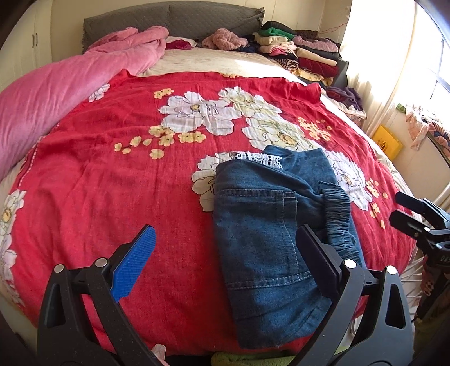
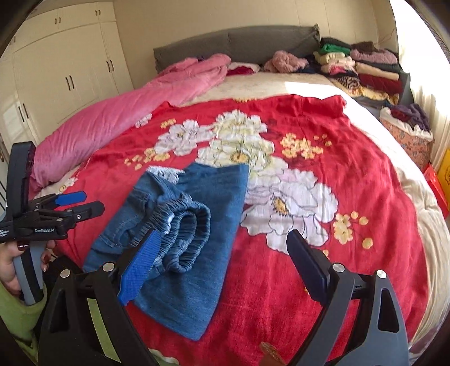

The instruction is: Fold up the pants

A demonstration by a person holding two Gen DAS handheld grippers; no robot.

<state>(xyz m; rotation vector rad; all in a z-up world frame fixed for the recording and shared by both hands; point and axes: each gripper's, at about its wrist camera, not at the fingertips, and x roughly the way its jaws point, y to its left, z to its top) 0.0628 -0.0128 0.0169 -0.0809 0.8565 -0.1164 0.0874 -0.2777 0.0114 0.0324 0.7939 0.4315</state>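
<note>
Blue denim pants [image 1: 267,236] lie folded into a compact bundle on the red floral blanket [image 1: 112,169], with the elastic waistband [image 1: 337,214] on top at the right and white lace at the far end. My left gripper [image 1: 225,253] is open and empty, held above the near end of the pants. My right gripper [image 2: 222,259] is open and empty, just to the right of the pants [image 2: 197,225], which lie on the blanket [image 2: 337,157]. Each gripper shows in the other's view: the right one [image 1: 405,208], the left one [image 2: 84,202].
A pink quilt [image 1: 56,93] lies along the left side of the bed. Stacks of folded clothes [image 1: 303,53] sit at the far right by the grey headboard [image 1: 174,19]. A window and curtain are at the right; white wardrobes [image 2: 62,76] stand at the left.
</note>
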